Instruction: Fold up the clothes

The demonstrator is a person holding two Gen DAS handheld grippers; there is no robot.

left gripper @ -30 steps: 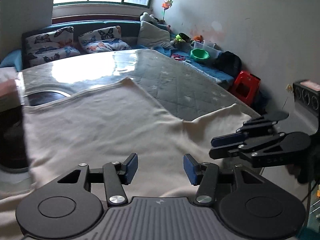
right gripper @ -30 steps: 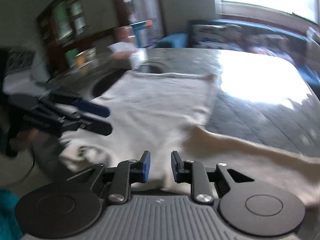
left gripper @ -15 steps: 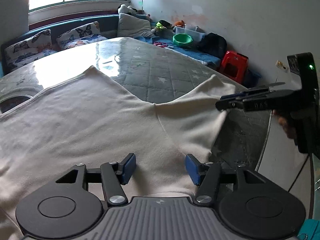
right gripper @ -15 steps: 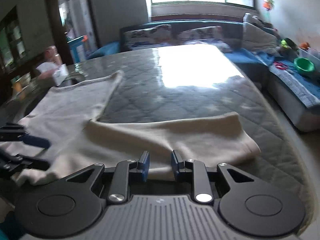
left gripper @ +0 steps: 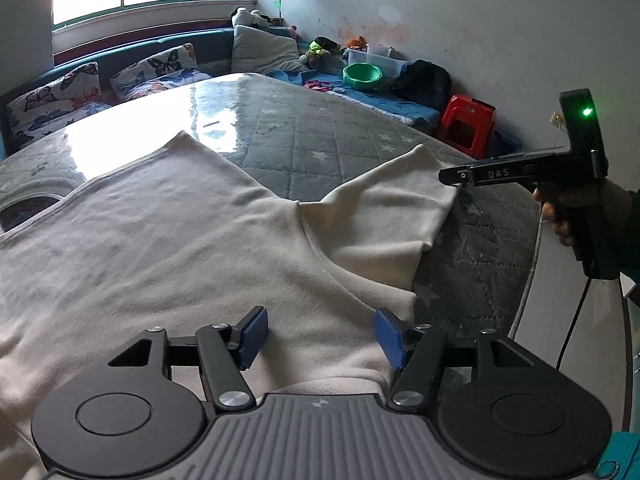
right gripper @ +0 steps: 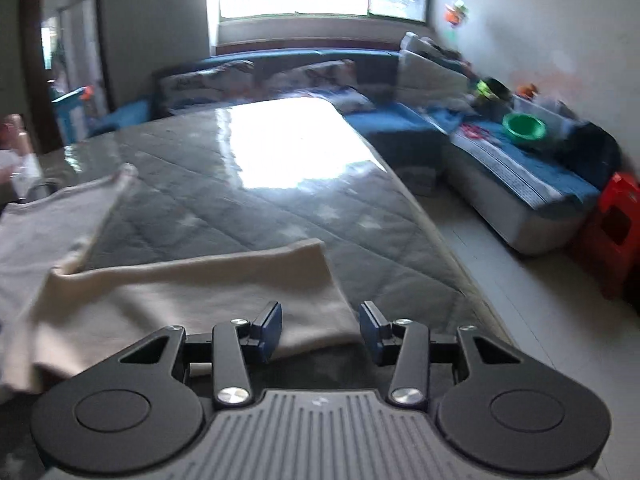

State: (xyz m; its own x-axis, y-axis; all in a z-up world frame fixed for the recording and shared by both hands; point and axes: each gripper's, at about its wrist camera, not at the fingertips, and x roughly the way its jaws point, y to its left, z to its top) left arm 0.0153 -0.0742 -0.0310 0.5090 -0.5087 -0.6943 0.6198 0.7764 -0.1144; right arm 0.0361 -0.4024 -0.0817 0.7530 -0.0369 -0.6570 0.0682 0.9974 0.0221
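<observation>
Since a second ago the cream garment (left gripper: 192, 232) lies flatter on the quilted worktop (left gripper: 320, 136), its sleeve (right gripper: 208, 292) stretched rightward. Both grippers are opening, gripping nothing: the left gripper (left gripper: 318, 330) over the near body, the right gripper (right gripper: 320, 330) at the cuff, nearer it. Only the left view shows the person's hand (left gripper: 560, 216).

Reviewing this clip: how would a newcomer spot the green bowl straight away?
Start at the long blue bench along the white wall, right of the quilted table. Among its clutter, the green bowl sits before a clear plastic tub, left of a black bag. Nothing else there is bright green, round and open-topped.
</observation>
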